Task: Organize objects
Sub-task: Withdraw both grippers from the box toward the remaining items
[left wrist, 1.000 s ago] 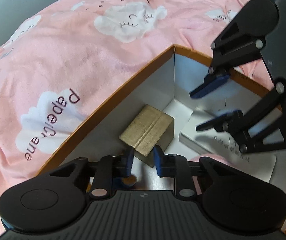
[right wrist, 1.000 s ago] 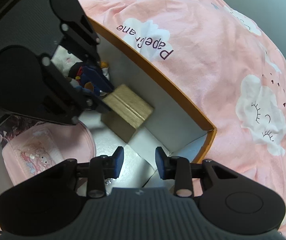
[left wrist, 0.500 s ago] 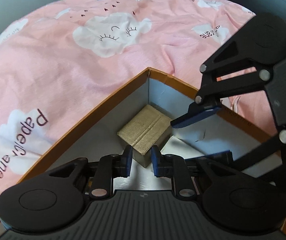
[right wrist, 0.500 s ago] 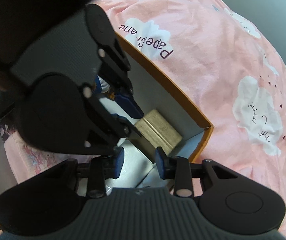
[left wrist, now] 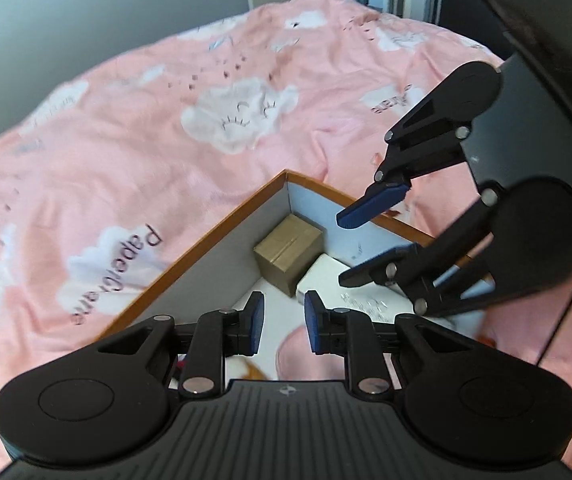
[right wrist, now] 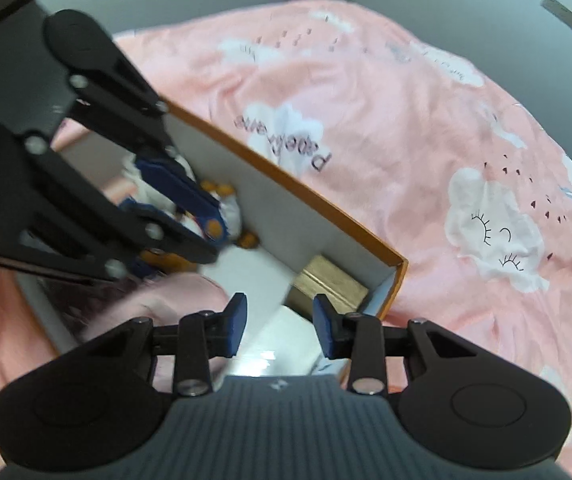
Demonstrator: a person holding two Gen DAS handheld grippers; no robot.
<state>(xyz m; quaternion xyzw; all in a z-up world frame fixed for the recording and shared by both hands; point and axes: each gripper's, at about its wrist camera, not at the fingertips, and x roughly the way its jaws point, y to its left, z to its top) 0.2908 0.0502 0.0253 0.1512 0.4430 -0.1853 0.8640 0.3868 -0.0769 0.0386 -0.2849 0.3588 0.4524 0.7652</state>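
An orange-rimmed cardboard box with white walls lies on a pink cloud-print bedspread. A small gold-brown carton sits in its far corner beside a flat white box. My left gripper hovers above the box; its jaws are opening with nothing between them. My right gripper hangs over the right side of the box, its jaws also opening and empty. In the right wrist view the right gripper is above the carton and the left gripper is over a plush toy.
A pink soft item lies in the box by the plush toy. The box rim runs diagonally across the bedspread. A grey wall stands behind the bed, with a dark doorway at the top right.
Both grippers have lifted up and back from the box, so more bedspread shows. The gold-brown carton, just ahead of my left fingers a second ago, now sits tight in the corner.
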